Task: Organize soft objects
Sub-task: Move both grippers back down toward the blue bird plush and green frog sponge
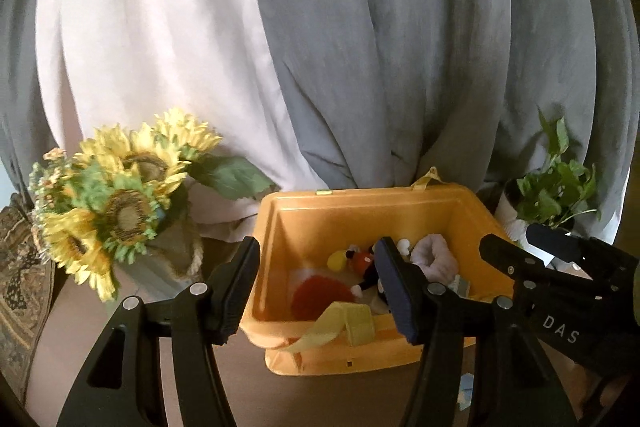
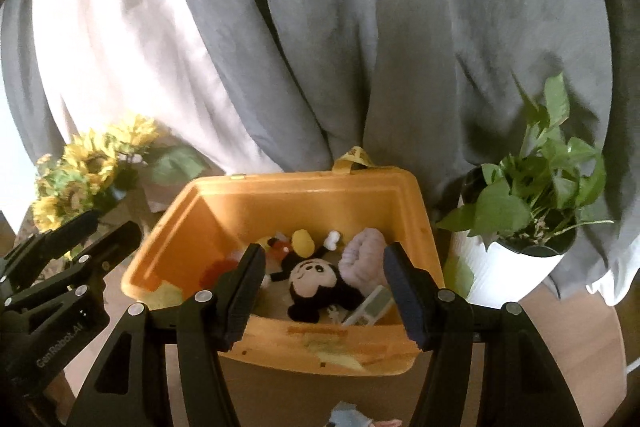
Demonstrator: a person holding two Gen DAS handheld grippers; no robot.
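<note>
An open orange bin (image 1: 344,203) (image 2: 304,187) stands on the brown table. Inside lie a Mickey Mouse plush (image 2: 316,283) (image 1: 362,261), a pale lilac soft roll (image 2: 362,255) (image 1: 434,253), a red and white soft piece (image 1: 320,293) and a small card (image 2: 370,307). My left gripper (image 1: 320,287) is open and empty, above the bin's near left corner. My right gripper (image 2: 324,291) is open and empty, over the bin's near wall. A blue soft toy (image 2: 348,415) lies on the table in front of the bin.
A sunflower bouquet (image 1: 116,195) (image 2: 80,179) stands left of the bin. A potted green plant in a white pot (image 2: 520,227) (image 1: 556,195) stands to the right. Grey and white curtains (image 1: 360,47) hang behind. A yellow strap (image 1: 344,323) drapes over the bin's front.
</note>
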